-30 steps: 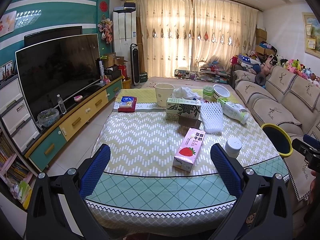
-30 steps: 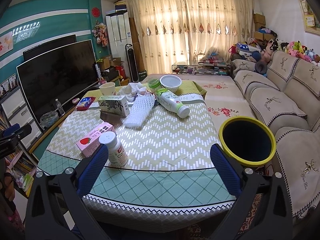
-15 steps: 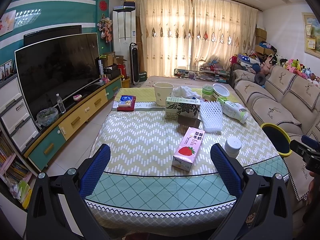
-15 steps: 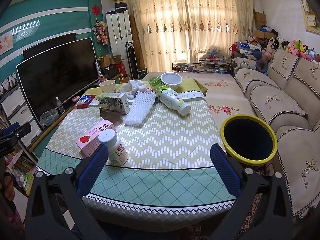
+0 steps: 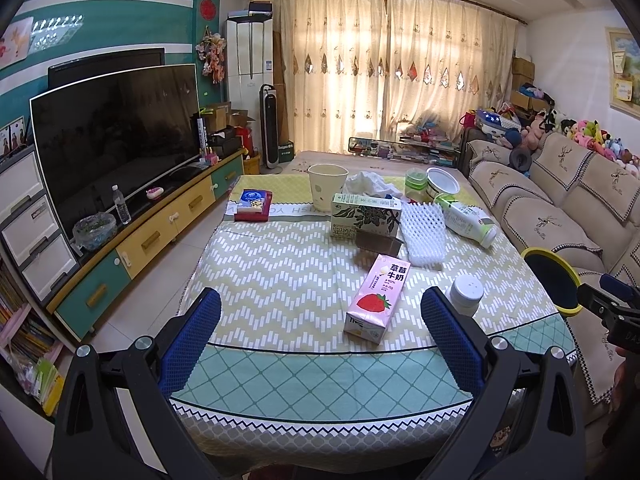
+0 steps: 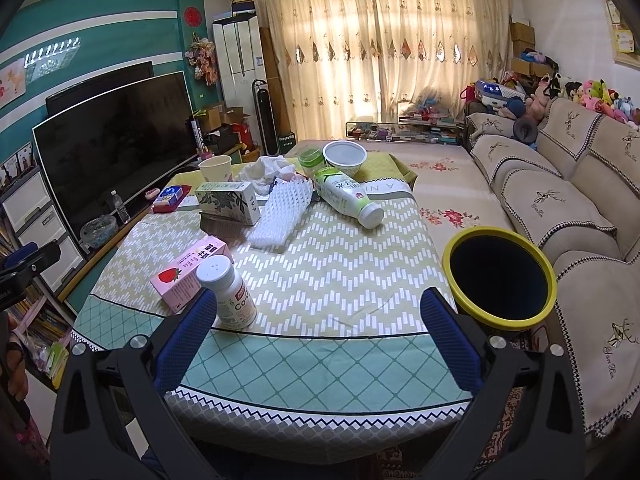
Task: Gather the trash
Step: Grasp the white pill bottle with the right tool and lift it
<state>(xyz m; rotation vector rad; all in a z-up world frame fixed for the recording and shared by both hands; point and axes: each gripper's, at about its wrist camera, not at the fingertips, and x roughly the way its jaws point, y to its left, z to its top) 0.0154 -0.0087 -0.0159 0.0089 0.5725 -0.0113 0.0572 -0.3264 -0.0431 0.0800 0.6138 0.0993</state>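
Observation:
A pink strawberry milk carton (image 5: 378, 298) lies on the table near its front edge, with a small white-capped bottle (image 5: 466, 294) to its right; both show in the right wrist view, carton (image 6: 188, 274) and bottle (image 6: 228, 290). A yellow-rimmed black bin (image 6: 500, 278) stands beside the table's right edge. My left gripper (image 5: 320, 320) is open and empty in front of the carton. My right gripper (image 6: 320, 320) is open and empty, between bottle and bin.
Further back lie a green-white box (image 5: 366, 216), white foam netting (image 5: 424, 234), a toppled white-green bottle (image 6: 348, 196), a paper cup (image 5: 326, 186), crumpled tissue (image 5: 370, 184), a bowl (image 6: 344, 156) and a blue-red pack (image 5: 253, 204). TV cabinet left, sofa (image 6: 560, 208) right.
Both grippers have crept slightly forward toward the table; the objects appear a little nearer. Nothing was taken hold of or moved.

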